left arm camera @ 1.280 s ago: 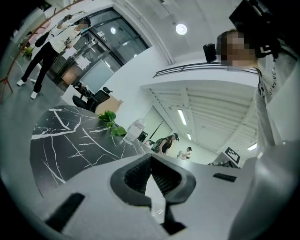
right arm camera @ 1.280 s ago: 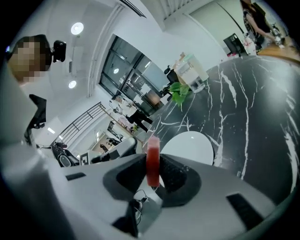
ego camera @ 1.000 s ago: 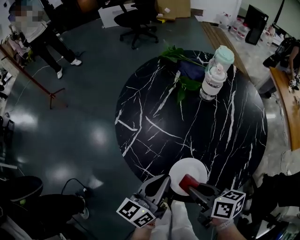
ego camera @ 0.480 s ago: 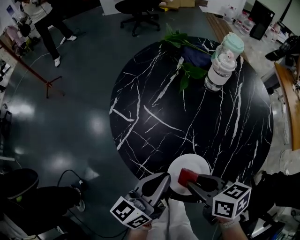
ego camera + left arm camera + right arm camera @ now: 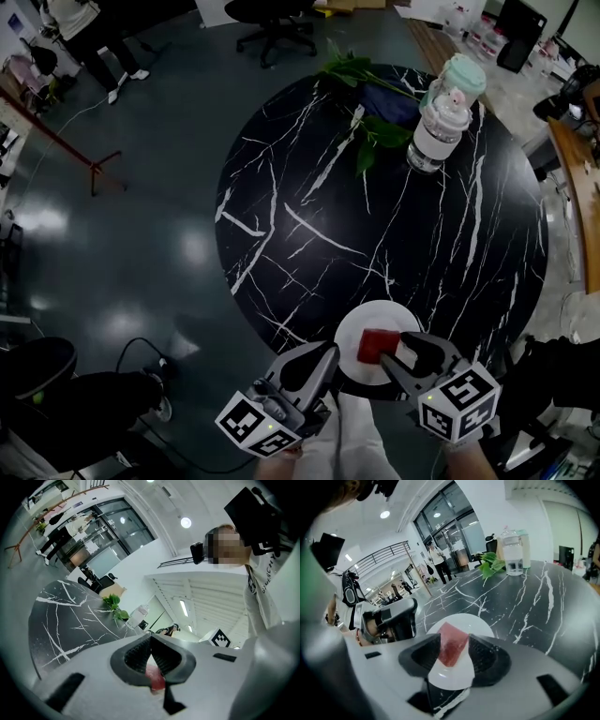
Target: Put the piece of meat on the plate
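A red cube of meat (image 5: 377, 344) lies on the small white plate (image 5: 352, 330) at the near edge of the black marble table (image 5: 309, 206). My right gripper (image 5: 394, 355) points down at it with its jaws opening. In the right gripper view the meat (image 5: 452, 644) sits between the pads on the plate (image 5: 474, 623), and the right pad stands off it. My left gripper (image 5: 325, 354) hovers just left of the plate, held level. Its pads meet at the tips (image 5: 150, 638) with nothing between them; the meat (image 5: 156, 677) shows beyond.
A clear bottle with a teal cap (image 5: 441, 127) stands at the far right of the table, beside green leaves (image 5: 370, 141) and a dark blue cloth (image 5: 389, 105). An office chair (image 5: 272, 19) and a person (image 5: 89, 33) are on the floor beyond.
The right gripper carried the meat over the plate, sank and rolled, and its jaws spread. The meat went from gripped above the plate's rim to lying on it. The left gripper stayed put.
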The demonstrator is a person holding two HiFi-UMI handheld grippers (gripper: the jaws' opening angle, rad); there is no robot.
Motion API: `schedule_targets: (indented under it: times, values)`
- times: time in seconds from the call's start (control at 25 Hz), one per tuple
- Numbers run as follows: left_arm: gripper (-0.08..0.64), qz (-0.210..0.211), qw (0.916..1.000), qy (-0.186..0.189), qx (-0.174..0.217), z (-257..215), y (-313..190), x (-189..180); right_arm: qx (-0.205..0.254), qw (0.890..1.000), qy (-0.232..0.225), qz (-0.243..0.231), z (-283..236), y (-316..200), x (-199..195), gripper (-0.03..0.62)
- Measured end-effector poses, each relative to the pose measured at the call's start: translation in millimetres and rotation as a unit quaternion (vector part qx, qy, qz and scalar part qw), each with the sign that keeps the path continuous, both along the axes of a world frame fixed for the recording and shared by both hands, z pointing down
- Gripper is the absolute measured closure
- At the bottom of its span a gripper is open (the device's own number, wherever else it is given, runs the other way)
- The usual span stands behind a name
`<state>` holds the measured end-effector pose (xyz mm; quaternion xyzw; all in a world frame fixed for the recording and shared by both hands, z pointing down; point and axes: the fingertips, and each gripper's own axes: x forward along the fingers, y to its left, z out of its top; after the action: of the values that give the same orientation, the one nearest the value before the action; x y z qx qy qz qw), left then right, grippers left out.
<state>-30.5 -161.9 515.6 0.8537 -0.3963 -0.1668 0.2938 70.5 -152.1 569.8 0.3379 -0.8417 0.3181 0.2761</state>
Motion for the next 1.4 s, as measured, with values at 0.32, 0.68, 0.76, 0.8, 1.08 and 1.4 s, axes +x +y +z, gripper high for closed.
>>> schedule_targets:
  times: [0.32, 0.68, 0.76, 0.8, 1.08, 1.4]
  values:
    - [0.552, 0.0, 1.0, -0.001, 0.001, -2, 5, 2, 0.041, 0.999, -0.006, 0.013, -13, -3, 3, 0.417]
    - [0.552, 0.006, 0.9998, -0.019, 0.006, -26, 2, 4, 0.063, 0.996, -0.057, 0.007, -52, 4, -7, 0.419]
    - [0.552, 0.007, 0.9997, -0.019, 0.01, -37, 2, 6, 0.068, 0.995, -0.07, 0.009, -66, 7, -9, 0.426]
    - [0.552, 0.007, 0.9998, -0.018, 0.011, -43, 2, 6, 0.069, 0.995, -0.075, 0.011, -71, 10, -9, 0.447]
    - [0.552, 0.022, 0.9995, -0.01, 0.018, -81, 8, 19, 0.068, 0.994, -0.082, 0.026, -102, 26, 1, 0.563]
    - [0.552, 0.056, 0.9978, -0.022, 0.029, -122, 20, 30, 0.103, 0.991, -0.08, 0.022, -143, 33, 2, 0.58]
